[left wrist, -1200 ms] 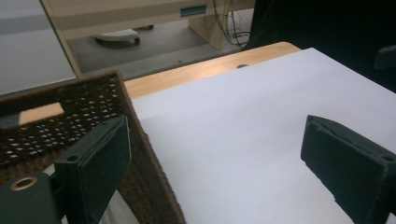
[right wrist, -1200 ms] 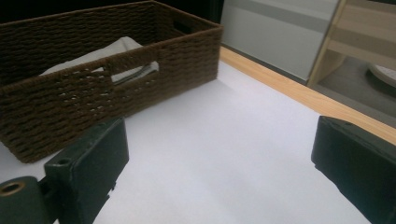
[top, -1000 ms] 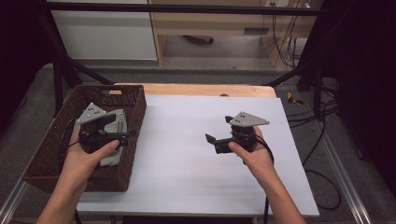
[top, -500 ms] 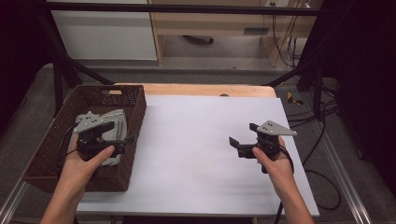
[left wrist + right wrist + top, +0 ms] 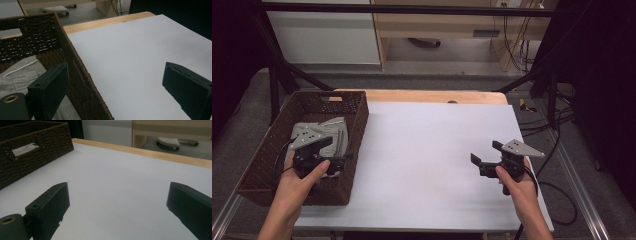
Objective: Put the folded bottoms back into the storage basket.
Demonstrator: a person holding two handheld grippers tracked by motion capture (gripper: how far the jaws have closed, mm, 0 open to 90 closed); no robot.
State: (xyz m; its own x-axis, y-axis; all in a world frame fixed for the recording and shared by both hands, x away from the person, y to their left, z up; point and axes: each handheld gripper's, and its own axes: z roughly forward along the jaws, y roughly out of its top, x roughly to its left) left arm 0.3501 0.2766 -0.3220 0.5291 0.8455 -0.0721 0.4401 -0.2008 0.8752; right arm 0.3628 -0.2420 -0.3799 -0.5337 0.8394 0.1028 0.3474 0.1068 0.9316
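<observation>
A dark brown wicker basket [image 5: 258, 167] stands on the left of the white table [image 5: 427, 135], with a folded grey cloth [image 5: 319, 131] lying in it. My left gripper [image 5: 343, 159] hovers over the basket's near right part. In the left gripper view it [image 5: 115, 68] is open and holds nothing: one jaw is above the cloth [image 5: 17, 77], the other above the table, and the basket wall [image 5: 82, 82] runs between them. My right gripper [image 5: 484, 152] is at the table's right side, open and empty [image 5: 118, 187], pointing left toward the basket [image 5: 37, 157].
A wooden strip [image 5: 427, 96] borders the table's far edge. Black frame posts [image 5: 274, 85] stand at the far corners, and cables [image 5: 557, 120] trail on the floor to the right. A white cabinet [image 5: 324, 32] sits beyond the table.
My right gripper has moved rightward and toward the near edge, away from the table's middle. My left gripper has drawn back toward the near side over the basket. Both stay open.
</observation>
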